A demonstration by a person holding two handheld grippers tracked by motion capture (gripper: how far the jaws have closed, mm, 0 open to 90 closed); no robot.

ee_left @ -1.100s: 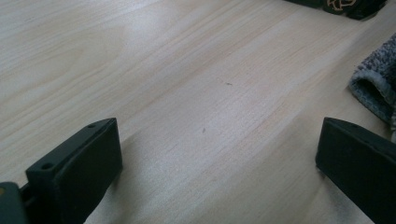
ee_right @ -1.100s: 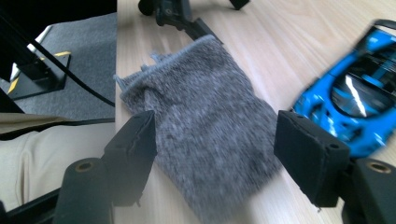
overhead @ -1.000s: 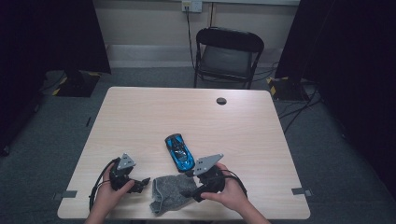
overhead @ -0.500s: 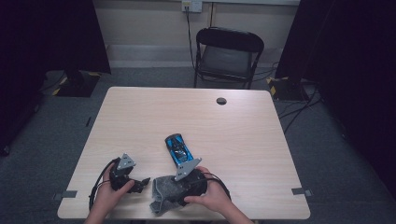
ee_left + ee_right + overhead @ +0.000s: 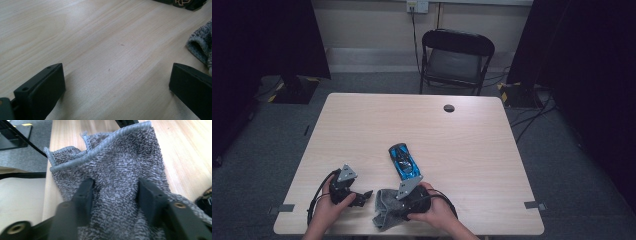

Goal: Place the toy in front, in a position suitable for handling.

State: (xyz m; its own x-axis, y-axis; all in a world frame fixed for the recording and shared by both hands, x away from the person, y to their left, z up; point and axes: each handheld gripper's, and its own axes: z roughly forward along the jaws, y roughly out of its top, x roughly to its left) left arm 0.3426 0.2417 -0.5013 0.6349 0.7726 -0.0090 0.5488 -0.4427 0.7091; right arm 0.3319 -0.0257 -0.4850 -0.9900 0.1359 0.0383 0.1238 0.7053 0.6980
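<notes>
A grey knitted cloth (image 5: 383, 216) lies crumpled at the table's front edge. My right gripper (image 5: 393, 207) sits low on it, pointing left. In the right gripper view its jaws have just been closing, and the right gripper (image 5: 116, 192) now pinches a raised fold of the cloth (image 5: 120, 157) between its pads. A blue toy car (image 5: 404, 161) lies just behind the cloth, apart from both grippers. My left gripper (image 5: 362, 196) rests on the table left of the cloth, open. The left gripper (image 5: 115, 85) has bare wood between its jaws, with the cloth's edge (image 5: 200, 45) off to the right.
The light wooden table (image 5: 462, 130) has a dark round cable hole (image 5: 449, 108) near its far edge. A black folding chair (image 5: 457, 55) stands behind the table. The cloth hangs slightly over the front edge.
My right hand moved left and down onto the cloth, and its jaws closed on a fold of it. The left gripper and the car kept still.
</notes>
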